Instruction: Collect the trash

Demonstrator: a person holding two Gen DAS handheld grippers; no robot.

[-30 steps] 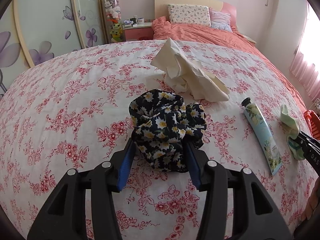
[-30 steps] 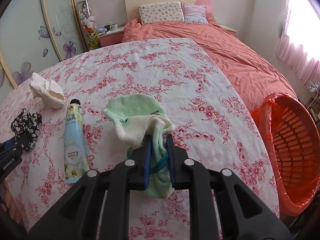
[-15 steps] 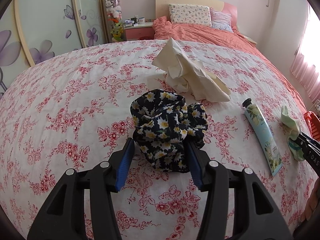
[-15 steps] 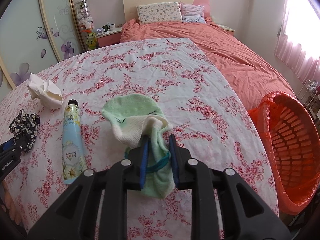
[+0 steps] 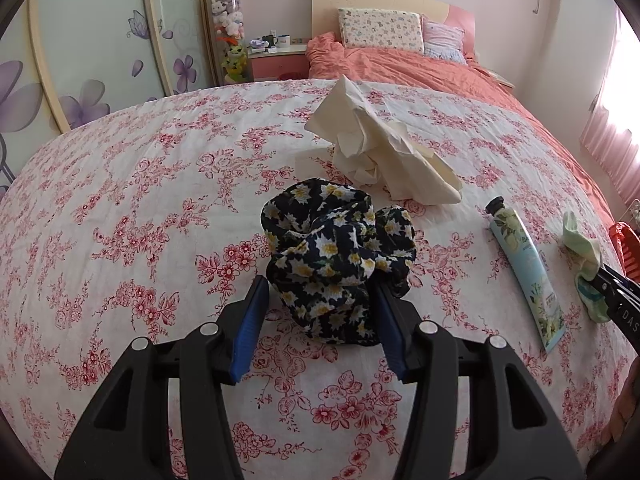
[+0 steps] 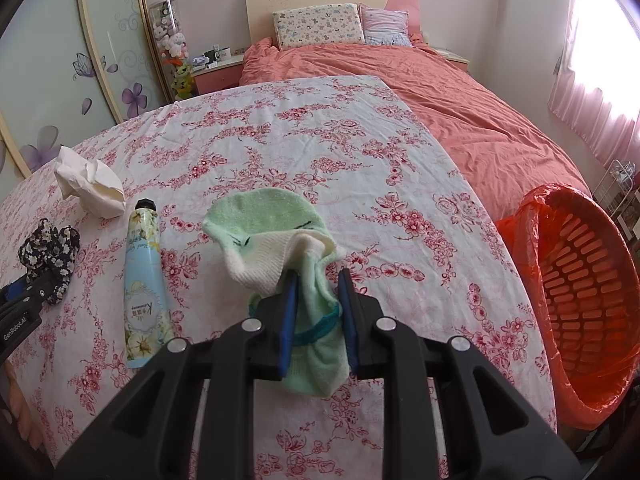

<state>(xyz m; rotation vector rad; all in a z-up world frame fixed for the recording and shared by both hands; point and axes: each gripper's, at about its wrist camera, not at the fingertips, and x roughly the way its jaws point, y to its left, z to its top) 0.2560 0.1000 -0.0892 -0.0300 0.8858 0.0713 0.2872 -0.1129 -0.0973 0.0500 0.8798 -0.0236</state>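
A black daisy-print scrunchie [image 5: 336,252] lies on the flowered bedsheet [image 5: 140,184], between the fingers of my left gripper [image 5: 320,292], whose jaws stand open around it. My right gripper [image 6: 318,286] has its jaws a little apart around a light green sock [image 6: 264,232], which still lies between them. A crumpled cream tissue [image 5: 380,152] lies beyond the scrunchie. A pale blue cream tube [image 6: 142,280] lies left of the sock. The tissue [image 6: 88,182] and scrunchie [image 6: 50,252] also show in the right wrist view.
An orange basket with an orange liner [image 6: 580,312] stands off the bed's right edge. A salmon duvet [image 6: 440,92] and pillows [image 6: 318,26] lie at the far end. A nightstand [image 5: 278,62] and wardrobe doors [image 5: 80,60] stand on the left.
The right gripper's jaws have opened somewhat around the green sock. The left gripper's jaws have widened slightly around the scrunchie. Both views have barely shifted.
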